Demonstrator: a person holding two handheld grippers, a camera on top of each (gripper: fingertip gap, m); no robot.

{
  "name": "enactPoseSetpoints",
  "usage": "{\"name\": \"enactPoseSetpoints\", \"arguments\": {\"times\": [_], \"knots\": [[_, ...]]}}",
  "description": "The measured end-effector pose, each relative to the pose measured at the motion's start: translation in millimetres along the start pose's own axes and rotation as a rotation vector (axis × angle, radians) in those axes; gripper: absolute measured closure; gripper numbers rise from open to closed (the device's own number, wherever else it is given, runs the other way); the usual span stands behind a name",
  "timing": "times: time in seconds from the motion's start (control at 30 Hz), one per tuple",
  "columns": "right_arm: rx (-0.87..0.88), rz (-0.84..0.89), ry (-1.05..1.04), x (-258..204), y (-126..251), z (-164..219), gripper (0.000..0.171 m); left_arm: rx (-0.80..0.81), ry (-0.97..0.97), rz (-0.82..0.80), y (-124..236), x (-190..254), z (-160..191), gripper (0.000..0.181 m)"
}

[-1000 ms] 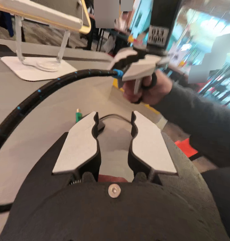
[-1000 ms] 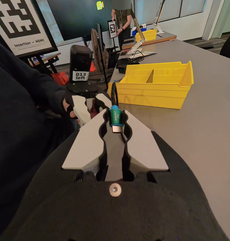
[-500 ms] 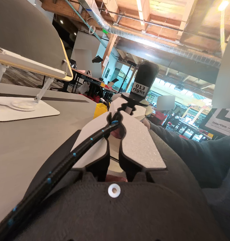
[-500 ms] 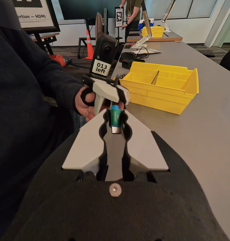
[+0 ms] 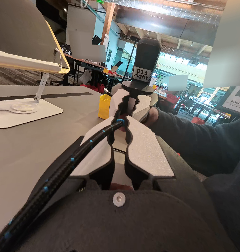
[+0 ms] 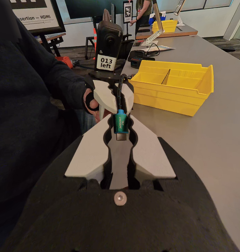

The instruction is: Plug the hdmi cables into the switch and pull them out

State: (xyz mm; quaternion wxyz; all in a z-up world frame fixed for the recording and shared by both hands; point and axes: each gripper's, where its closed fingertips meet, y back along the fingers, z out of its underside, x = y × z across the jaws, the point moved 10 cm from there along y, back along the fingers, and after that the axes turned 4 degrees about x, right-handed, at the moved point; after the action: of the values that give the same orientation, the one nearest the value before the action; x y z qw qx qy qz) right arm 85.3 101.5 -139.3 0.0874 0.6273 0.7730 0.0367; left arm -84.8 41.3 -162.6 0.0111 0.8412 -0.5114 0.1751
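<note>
A black braided HDMI cable (image 5: 75, 156) with blue flecks ends in a green plug (image 6: 120, 124) with a blue collar and a bare metal tip. My right gripper (image 6: 120, 118) is shut on the plug's body, with the metal tip pointing back at its camera. My left gripper (image 5: 120, 120) faces it nose to nose and is shut on the cable just behind the blue collar. The cable runs back over its left finger. Each gripper shows in the other's view: the right gripper (image 5: 127, 113) and the left gripper (image 6: 121, 107). The switch is not in view.
A yellow divided bin (image 6: 171, 87) stands on the grey table (image 6: 198, 150) right of the grippers; its end shows in the left wrist view (image 5: 104, 107). A white tablet stand (image 5: 28, 109) stands far left. Black devices (image 6: 138, 57) lie beyond the bin. A person (image 6: 142, 12) stands far back.
My left gripper rose from facing down at the table, swung to face the right gripper and shut on the cable behind the plug. The right gripper kept its hold on the plug.
</note>
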Motion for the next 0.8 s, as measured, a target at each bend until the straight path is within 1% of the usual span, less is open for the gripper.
{"name": "enactPoseSetpoints", "arguments": {"times": [0.07,0.1,0.23,0.27,0.3,0.37,0.53,0.6,0.73,0.8], "knots": [[0.023,0.008,-0.031,1.2,-0.6,0.5,0.152,0.010,-0.005,-0.014,0.7,0.1,-1.2,0.172],[0.032,0.004,-0.056,2.7,-0.2,1.6,0.149,0.012,-0.006,-0.019,1.2,-0.2,-1.9,0.172],[0.098,-0.034,-0.207,9.0,4.2,9.7,0.129,0.065,0.019,-0.016,6.2,-3.2,-7.0,0.172],[0.142,-0.059,-0.244,9.3,4.0,10.0,0.133,0.068,0.008,-0.013,6.5,-2.8,-7.7,0.172],[0.181,-0.078,-0.264,8.9,3.0,9.4,0.141,0.069,0.000,-0.009,6.6,-2.3,-7.9,0.172],[0.196,-0.092,-0.271,8.0,0.8,8.5,0.150,0.077,-0.010,0.016,6.9,0.1,-8.8,0.172],[0.158,-0.120,-0.263,6.5,1.5,5.8,0.152,0.061,-0.052,0.040,7.6,1.4,-9.9,0.171],[0.115,-0.115,-0.235,5.9,3.5,1.5,0.152,0.041,-0.080,0.047,6.8,1.9,-11.1,0.165],[0.007,-0.108,-0.168,6.0,5.9,-9.1,0.152,-0.026,-0.132,0.082,-0.1,6.4,-10.0,0.137],[-0.068,-0.100,-0.136,5.8,5.1,-12.8,0.152,-0.028,-0.120,0.083,-2.6,4.7,-9.8,0.129]]}}
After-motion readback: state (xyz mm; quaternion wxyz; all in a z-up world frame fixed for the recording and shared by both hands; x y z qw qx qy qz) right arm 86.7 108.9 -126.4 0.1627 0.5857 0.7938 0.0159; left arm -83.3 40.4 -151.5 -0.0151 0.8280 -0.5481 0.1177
